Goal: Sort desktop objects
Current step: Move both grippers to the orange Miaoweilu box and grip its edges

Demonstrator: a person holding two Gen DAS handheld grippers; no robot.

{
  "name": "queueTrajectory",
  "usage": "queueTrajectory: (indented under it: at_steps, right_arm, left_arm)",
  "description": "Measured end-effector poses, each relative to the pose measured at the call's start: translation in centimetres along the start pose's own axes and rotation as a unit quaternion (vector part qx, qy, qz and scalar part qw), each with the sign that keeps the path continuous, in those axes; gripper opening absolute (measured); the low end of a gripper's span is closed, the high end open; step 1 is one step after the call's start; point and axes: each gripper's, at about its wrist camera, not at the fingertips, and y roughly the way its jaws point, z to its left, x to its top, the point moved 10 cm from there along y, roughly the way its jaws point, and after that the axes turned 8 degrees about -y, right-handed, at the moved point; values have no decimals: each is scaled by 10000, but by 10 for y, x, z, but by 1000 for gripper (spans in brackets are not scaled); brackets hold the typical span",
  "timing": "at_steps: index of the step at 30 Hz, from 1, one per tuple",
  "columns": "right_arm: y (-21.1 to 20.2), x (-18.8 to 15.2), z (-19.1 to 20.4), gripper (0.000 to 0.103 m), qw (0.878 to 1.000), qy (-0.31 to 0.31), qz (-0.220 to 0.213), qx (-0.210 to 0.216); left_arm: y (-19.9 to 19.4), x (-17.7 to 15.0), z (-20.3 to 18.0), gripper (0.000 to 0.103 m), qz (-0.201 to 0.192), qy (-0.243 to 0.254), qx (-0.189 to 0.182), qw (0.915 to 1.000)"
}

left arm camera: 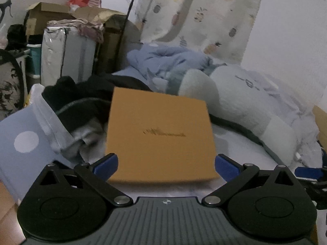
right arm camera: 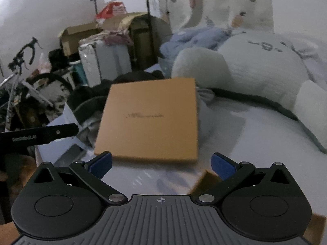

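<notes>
A flat orange-brown box [left arm camera: 160, 136] with a dark script logo fills the middle of the left wrist view. My left gripper [left arm camera: 166, 166] holds it by its near edge, one blue pad at each side of it, and it looks lifted above the bed. The same box [right arm camera: 149, 118] shows in the right wrist view, ahead of my right gripper [right arm camera: 161, 164], which is open and empty with its blue pads apart. The left gripper's black body [right arm camera: 38, 134] enters that view from the left.
A pale bed sheet [right arm camera: 235, 143] lies under the box. A large grey-white plush toy [right arm camera: 255, 65] and a blue quilt [left arm camera: 163, 61] lie behind. Dark clothes [left arm camera: 81, 98], a blue sheet with a white dot [left arm camera: 26, 143], cardboard boxes [left arm camera: 51, 14] and a bicycle [right arm camera: 18, 77] stand left.
</notes>
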Motion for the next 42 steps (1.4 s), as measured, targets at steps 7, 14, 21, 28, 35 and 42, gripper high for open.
queueTrajectory:
  at_steps: [7, 14, 21, 28, 35, 42]
  right_arm:
    - [61, 38, 6, 103, 9998, -93, 15, 157]
    - [124, 53, -7, 103, 9991, -187, 292, 228]
    - [180, 47, -22, 103, 9969, -160, 673, 361]
    - [226, 34, -50, 103, 9945, -3, 1042, 66]
    - [259, 20, -63, 103, 9904, 181, 1364, 102]
    - [270, 14, -58, 103, 9891, 294, 1408, 305]
  left_arm:
    - [32, 28, 29, 103, -50, 56, 326, 9994]
    - [73, 42, 46, 103, 80, 29, 295, 9995]
    - [123, 45, 58, 103, 344, -94, 229, 9991]
    - [162, 36, 85, 103, 614, -287, 510, 9964]
    - [183, 23, 94, 103, 839, -388, 573, 9941]
    - [192, 19, 94, 103, 910, -562, 366, 9936]
